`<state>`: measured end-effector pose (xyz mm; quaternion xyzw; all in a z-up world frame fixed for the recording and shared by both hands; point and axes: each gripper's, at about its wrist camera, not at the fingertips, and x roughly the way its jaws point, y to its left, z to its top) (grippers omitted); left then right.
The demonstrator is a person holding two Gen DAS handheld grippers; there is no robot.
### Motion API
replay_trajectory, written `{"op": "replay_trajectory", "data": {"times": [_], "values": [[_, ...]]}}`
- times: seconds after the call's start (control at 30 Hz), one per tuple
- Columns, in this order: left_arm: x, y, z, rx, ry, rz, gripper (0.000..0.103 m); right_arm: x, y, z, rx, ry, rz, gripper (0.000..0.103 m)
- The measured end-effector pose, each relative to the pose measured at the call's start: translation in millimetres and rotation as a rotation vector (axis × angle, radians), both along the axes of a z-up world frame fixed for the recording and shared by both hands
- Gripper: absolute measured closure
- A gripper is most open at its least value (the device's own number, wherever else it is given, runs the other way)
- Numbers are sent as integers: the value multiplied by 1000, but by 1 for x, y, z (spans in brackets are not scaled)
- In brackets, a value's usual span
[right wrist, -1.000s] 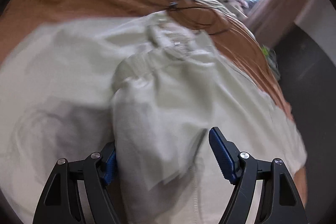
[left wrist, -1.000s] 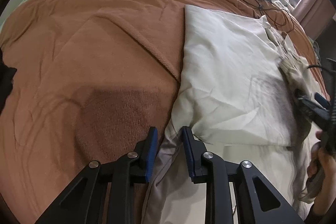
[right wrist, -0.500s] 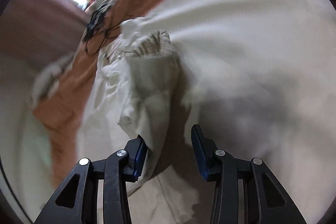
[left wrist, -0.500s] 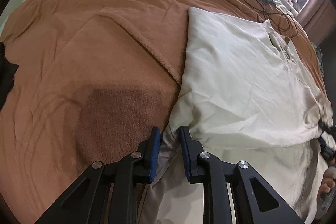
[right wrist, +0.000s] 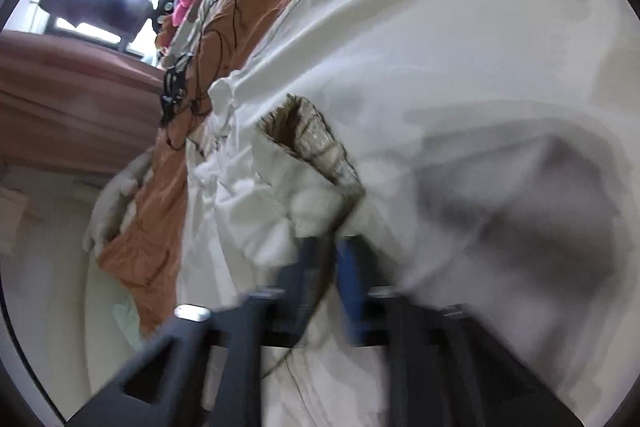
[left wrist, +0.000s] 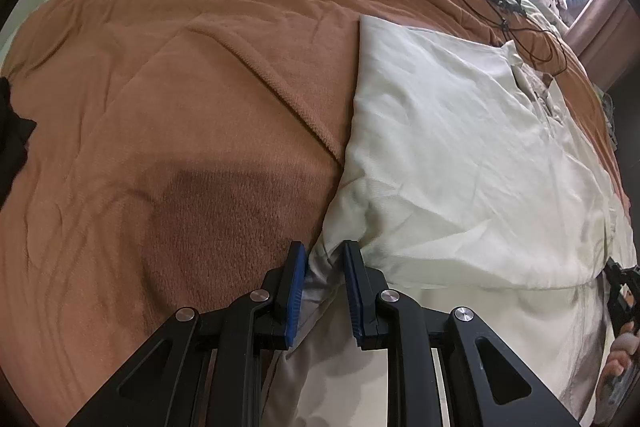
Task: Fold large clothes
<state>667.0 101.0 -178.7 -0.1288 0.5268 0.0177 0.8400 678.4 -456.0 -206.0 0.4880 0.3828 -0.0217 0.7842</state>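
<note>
Right gripper [right wrist: 326,259], wide a second ago, now clenched on sleeve [right wrist: 304,163]; left gripper [left wrist: 325,259] still pinches garment [left wrist: 460,155] corner. Fold-over ready.

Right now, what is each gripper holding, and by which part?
Left gripper pinches the cream garment at its near-left corner; right gripper grips its ribbed cuff.

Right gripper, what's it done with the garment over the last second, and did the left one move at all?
The right gripper went from wide open around a bunch of the cream garment to nearly shut on its cuffed end, swinging round as it closed; the view is blurred. The left gripper stayed clamped on the garment's near-left corner, and the brown blanket and black cable lie as before.
</note>
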Motion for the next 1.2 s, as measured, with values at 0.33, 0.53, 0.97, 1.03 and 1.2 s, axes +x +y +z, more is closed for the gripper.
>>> {"op": "replay_trajectory", "data": {"times": [0.33, 0.53, 0.97, 1.03, 1.2], "values": [[-5, 0, 7, -5, -6, 33, 81, 7, -11, 8, -29, 40, 0, 93], [-11, 3, 13, -16, -11, 59, 81, -13, -4, 17, 11, 19, 14, 34], [-18, -36, 50, -40, -96, 59, 80, 22, -9, 3, -59, 36, 54, 90], [-19, -50, 56, -66, -110, 55, 80, 21, -11, 6, -82, 50, 50, 90], [-21, -87, 62, -144, -114, 46, 80, 27, -16, 8, -62, 88, 113, 65]]}}
